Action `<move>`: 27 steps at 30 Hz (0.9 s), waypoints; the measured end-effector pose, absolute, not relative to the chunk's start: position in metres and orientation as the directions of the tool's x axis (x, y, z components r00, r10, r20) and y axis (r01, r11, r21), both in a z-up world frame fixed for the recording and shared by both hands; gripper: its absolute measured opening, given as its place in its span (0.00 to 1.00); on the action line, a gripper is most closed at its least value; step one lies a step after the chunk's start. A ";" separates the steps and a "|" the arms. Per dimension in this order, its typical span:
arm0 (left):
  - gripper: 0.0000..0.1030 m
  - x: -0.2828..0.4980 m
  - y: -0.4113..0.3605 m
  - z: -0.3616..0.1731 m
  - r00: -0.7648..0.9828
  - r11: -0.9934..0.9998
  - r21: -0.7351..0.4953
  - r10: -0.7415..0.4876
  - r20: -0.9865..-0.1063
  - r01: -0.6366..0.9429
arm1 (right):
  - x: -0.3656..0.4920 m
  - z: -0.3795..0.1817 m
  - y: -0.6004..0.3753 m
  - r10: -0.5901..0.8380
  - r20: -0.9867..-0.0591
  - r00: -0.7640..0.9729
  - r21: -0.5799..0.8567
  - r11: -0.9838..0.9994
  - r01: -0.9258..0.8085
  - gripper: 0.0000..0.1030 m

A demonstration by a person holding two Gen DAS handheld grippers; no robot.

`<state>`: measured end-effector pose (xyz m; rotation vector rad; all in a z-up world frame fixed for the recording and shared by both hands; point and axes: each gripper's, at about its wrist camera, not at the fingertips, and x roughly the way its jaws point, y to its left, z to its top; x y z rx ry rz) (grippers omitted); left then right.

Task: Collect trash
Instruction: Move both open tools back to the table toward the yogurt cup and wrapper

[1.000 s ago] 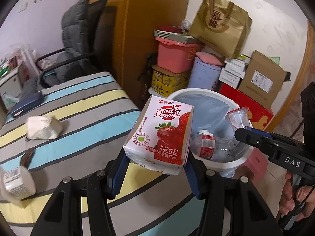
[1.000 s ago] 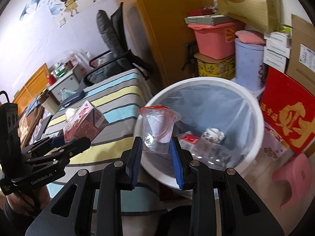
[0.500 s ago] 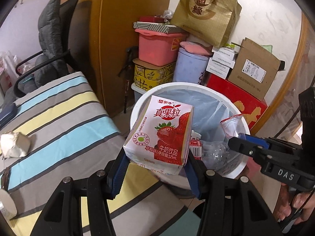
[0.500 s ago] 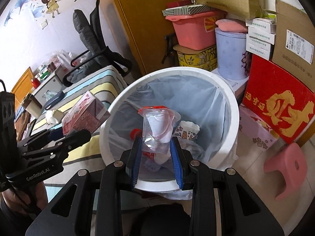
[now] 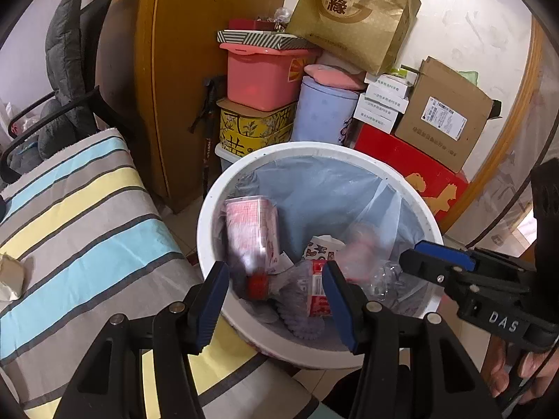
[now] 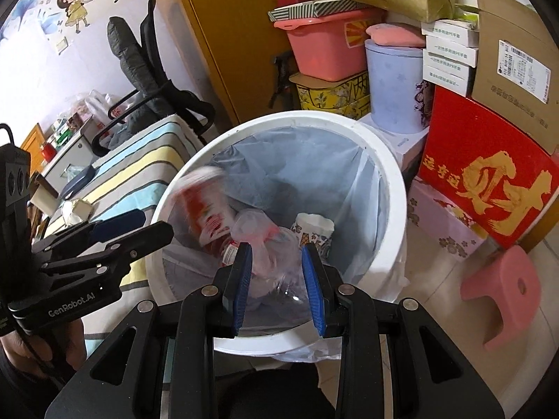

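The strawberry milk carton (image 5: 251,230) is blurred in mid-fall inside the white bin (image 5: 209,216), which is lined with a blue bag. My left gripper (image 5: 276,269) hangs open over the bin's near rim with nothing between its fingers. In the right wrist view the carton (image 6: 199,202) shows as a red blur by the bin's (image 6: 394,188) left wall. The clear plastic cup (image 6: 258,234) with a red rim is tipped and blurred, just beyond my right gripper (image 6: 276,249), which is open and empty. A plastic bottle and a paper cup (image 6: 311,227) lie in the bin.
A striped cover (image 5: 87,227) lies left of the bin, with crumpled paper (image 5: 10,276) on it. Behind the bin stand a pink tub (image 5: 262,76), a lilac canister (image 5: 325,115), a red box (image 6: 489,181) and cardboard boxes. A pink stool (image 6: 499,293) stands on the floor at right.
Both grippers moved over the bin and let go. The carton has left the left jaws and the clear cup has left the right jaws; both are dropping into the bin.
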<state>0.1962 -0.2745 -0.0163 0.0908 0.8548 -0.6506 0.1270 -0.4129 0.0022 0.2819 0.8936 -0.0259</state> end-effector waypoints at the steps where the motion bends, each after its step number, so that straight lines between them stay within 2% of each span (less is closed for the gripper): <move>1: 0.54 0.195 -0.272 -0.015 0.481 0.807 -0.177 -0.495 -0.724 0.564 | 0.127 0.003 -0.413 0.095 -0.769 0.632 0.232 0.963 0.138 0.31; 27: 0.54 0.138 -0.155 0.007 0.620 0.908 -0.160 -0.385 -0.684 0.387 | 0.109 0.034 -0.337 0.253 -0.695 0.673 0.260 0.961 -0.093 0.31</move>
